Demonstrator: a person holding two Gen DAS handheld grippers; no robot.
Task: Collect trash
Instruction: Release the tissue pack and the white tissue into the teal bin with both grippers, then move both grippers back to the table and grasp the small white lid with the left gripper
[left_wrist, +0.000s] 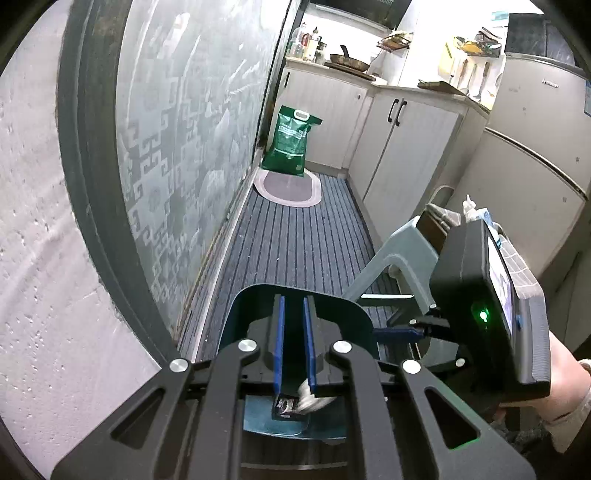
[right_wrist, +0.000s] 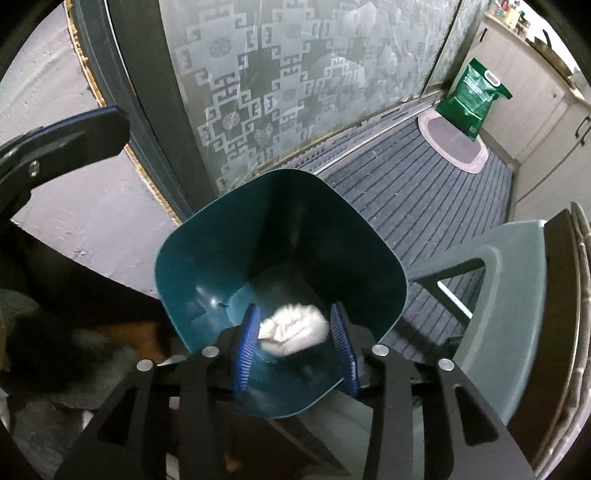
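Note:
A dark teal trash bin (right_wrist: 221, 236) stands on the floor below both grippers; its rim also shows in the left wrist view (left_wrist: 255, 295). My right gripper (right_wrist: 295, 314) is open above the bin's mouth, and a crumpled white tissue (right_wrist: 293, 328) lies blurred between its blue pads (right_wrist: 245, 343), loose over the bin. My left gripper (left_wrist: 293, 306) is nearly shut with a narrow gap over the bin; a small dark wrapper (left_wrist: 284, 406) and white scrap (left_wrist: 308, 400) sit near the base of its pads. The right gripper's body (left_wrist: 480, 306) shows at right.
A grey plastic stool (right_wrist: 517, 295) stands right of the bin. A frosted patterned glass door (right_wrist: 295, 92) runs along the left. A striped floor mat (left_wrist: 295, 240), an oval rug (left_wrist: 288, 186) and a green sack (left_wrist: 291, 140) lie further in, with kitchen cabinets (left_wrist: 406, 147) and a fridge (left_wrist: 528, 147).

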